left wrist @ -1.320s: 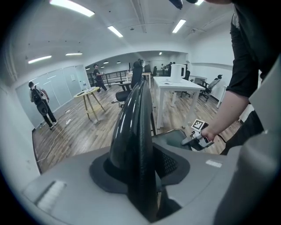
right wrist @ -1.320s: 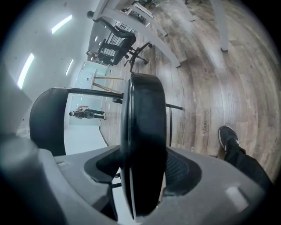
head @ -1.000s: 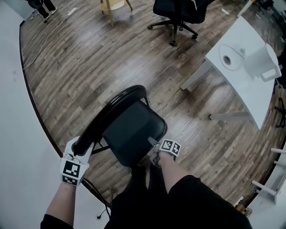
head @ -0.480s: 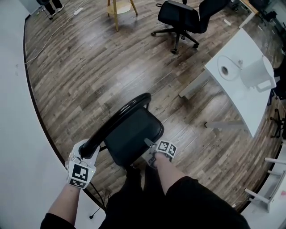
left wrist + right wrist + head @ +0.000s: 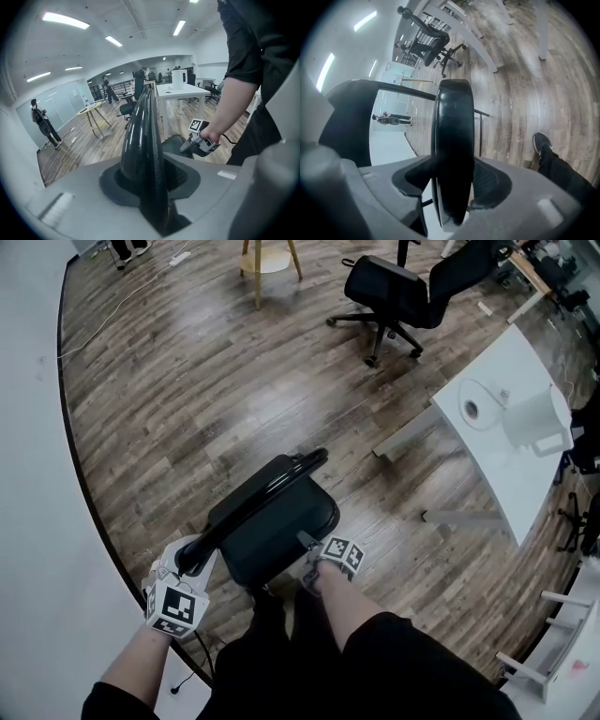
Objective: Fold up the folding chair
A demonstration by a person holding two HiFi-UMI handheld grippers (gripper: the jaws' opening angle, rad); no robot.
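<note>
Head view, looking steeply down: the folding chair (image 5: 272, 521) stands on the wood floor (image 5: 234, 381) right at the person's feet, close to the white wall (image 5: 37, 521) on the left, caught partway through the fold. Its curved back rail (image 5: 258, 491) runs from near left to far right. The black seat (image 5: 281, 526) lies just beside the rail on the near right and looks narrow from above. It seems to be tipped up towards the back, though the steep angle makes that hard to confirm.

The left gripper (image 5: 190, 559) is clamped on the near-left end of the rail. In the left gripper view the glossy back rail (image 5: 140, 126) fills the gap between both pads, and the jaws have just been closing on it. The right gripper (image 5: 307, 545) grips the near-right edge of the seat. In the right gripper view the thick rounded rim of the seat (image 5: 452, 140) sits pinched between the jaws, which have also just been closing a little.

Both grips are made and the seat looks part-raised. What remains, on this reading, is to bring seat and back flat together and let the legs draw in.

Farther off, a white table (image 5: 511, 474) stands at the right, with an office chair (image 5: 403, 292) and a wooden stool (image 5: 267, 259) at the far end of the room.
</note>
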